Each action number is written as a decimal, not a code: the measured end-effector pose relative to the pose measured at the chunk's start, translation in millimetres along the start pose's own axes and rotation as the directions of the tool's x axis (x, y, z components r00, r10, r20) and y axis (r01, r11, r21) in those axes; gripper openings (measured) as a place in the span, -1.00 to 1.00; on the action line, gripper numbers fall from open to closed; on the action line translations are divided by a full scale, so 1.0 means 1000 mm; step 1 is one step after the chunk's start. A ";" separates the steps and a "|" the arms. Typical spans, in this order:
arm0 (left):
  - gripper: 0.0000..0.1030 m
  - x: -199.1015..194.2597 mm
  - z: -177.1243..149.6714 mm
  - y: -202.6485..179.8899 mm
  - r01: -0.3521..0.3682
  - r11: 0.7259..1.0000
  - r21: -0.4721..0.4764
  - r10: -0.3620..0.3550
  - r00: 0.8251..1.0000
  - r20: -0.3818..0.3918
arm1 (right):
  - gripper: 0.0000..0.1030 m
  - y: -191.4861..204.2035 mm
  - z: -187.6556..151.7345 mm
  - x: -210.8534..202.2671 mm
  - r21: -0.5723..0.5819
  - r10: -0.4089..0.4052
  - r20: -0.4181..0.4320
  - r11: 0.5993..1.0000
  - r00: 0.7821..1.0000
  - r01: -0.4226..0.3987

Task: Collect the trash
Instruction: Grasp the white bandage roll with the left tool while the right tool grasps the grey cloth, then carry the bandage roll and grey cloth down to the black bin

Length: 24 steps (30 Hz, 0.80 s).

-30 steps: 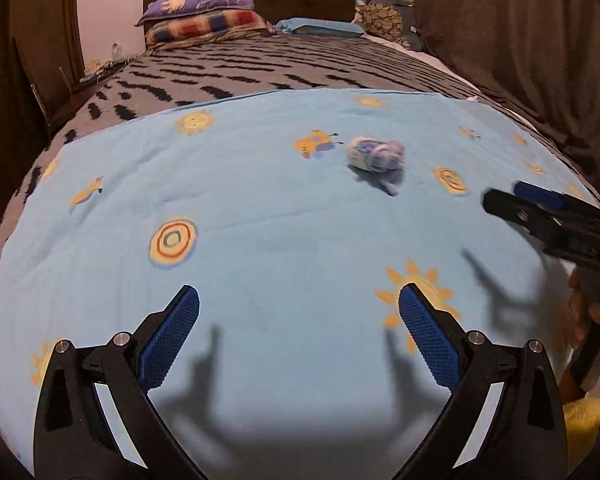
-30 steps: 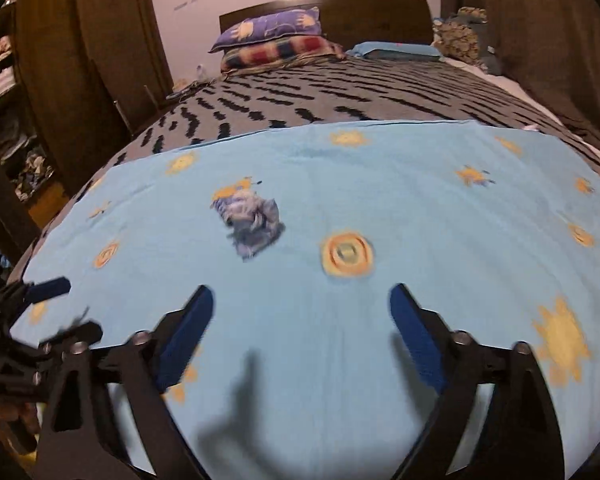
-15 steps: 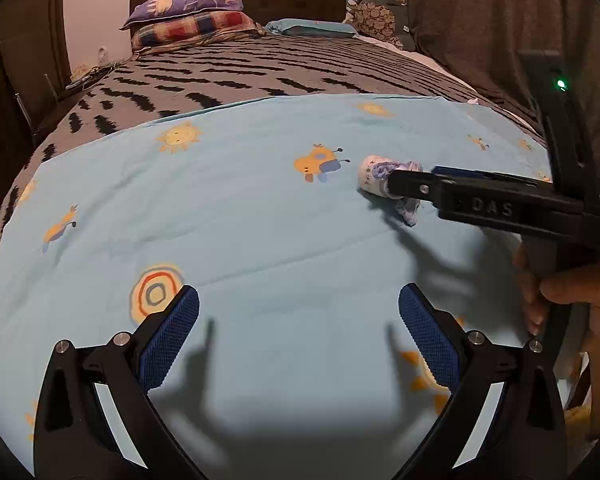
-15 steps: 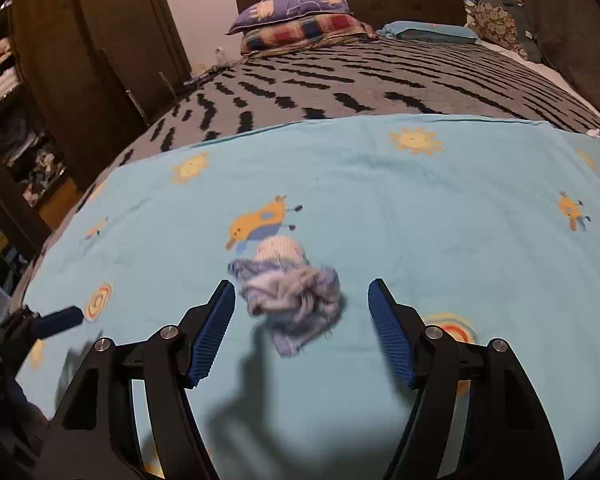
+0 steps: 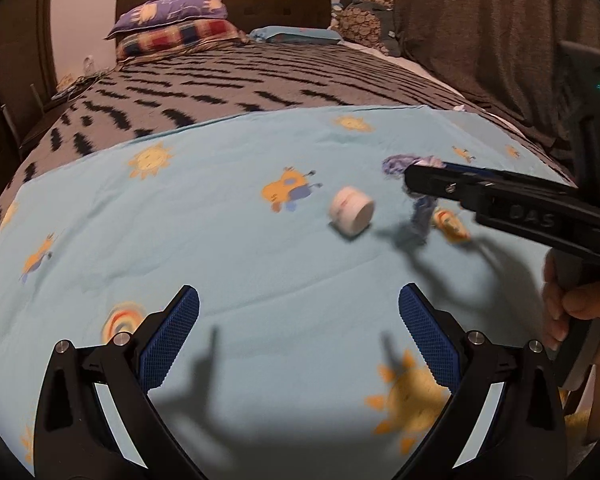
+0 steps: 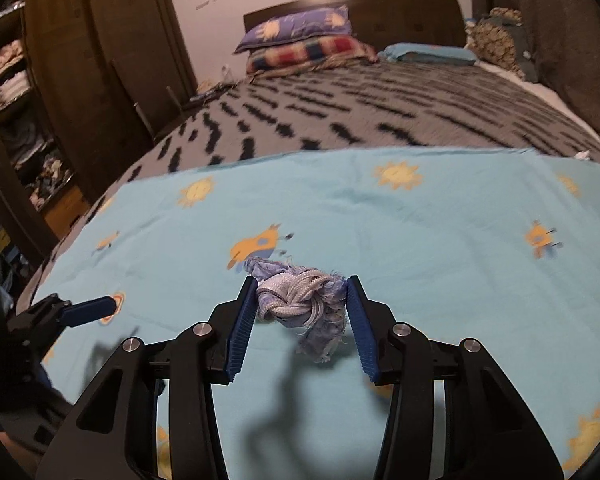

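A crumpled blue-and-white rag (image 6: pixel 300 300) sits between the blue pads of my right gripper (image 6: pixel 301 286). Its jaws are closing and both pads touch the rag. In the left wrist view the right gripper (image 5: pixel 410 178) comes in from the right with the rag (image 5: pixel 420 216) dangling from its tip just above the light-blue sheet (image 5: pixel 220 220). A small white roll (image 5: pixel 352 216) lies on its side on the sheet, left of the rag. My left gripper (image 5: pixel 298 300) stands open over bare sheet nearer the foot of the bed, and one of its fingers (image 6: pixel 96 308) shows at the left of the right wrist view.
A grey blanket with black marks (image 5: pixel 260 80) covers the far half of the bed, with pillows (image 5: pixel 172 28) at the headboard. A dark wardrobe (image 6: pixel 100 60) stands left, a curtain (image 5: pixel 480 40) right. A person's hand (image 5: pixel 572 308) grips the right tool. A small white scrap (image 6: pixel 582 155) lies at the sheet's far edge.
My right gripper moved in over the rag and narrowed its jaws onto it. The rag has come off the sheet, and the white roll now lies apart from it, to its left.
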<state>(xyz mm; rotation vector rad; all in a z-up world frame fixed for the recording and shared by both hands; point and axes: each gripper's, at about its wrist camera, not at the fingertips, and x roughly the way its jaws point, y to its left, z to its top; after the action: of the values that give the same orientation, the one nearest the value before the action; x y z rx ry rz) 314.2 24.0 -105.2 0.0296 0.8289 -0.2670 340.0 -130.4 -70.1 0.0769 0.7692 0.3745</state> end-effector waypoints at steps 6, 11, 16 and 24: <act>0.83 0.028 0.025 -0.013 0.020 1.000 0.015 -0.020 1.000 -0.007 | -0.10 -0.023 0.008 -0.022 0.020 -0.051 0.042 0.999 0.998 0.050; 0.67 0.056 0.044 -0.021 0.051 0.999 -0.008 -0.051 0.999 -0.018 | -0.10 -0.043 0.007 -0.030 0.046 -0.095 0.060 0.995 0.994 0.092; 0.02 0.079 0.053 -0.026 0.076 0.997 -0.001 -0.076 0.995 -0.058 | -0.10 -0.060 0.001 -0.031 0.062 -0.115 0.050 0.992 0.992 0.112; -0.31 0.076 0.045 -0.034 0.111 0.994 0.021 -0.109 0.991 -0.073 | -0.10 -0.063 -0.011 -0.038 0.069 -0.107 0.033 0.992 0.994 0.105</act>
<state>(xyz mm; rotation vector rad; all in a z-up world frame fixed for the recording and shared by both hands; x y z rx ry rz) 387.2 -31.5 -127.4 0.0173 0.8997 -0.3821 326.7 -203.0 -65.3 0.1056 0.7469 0.2455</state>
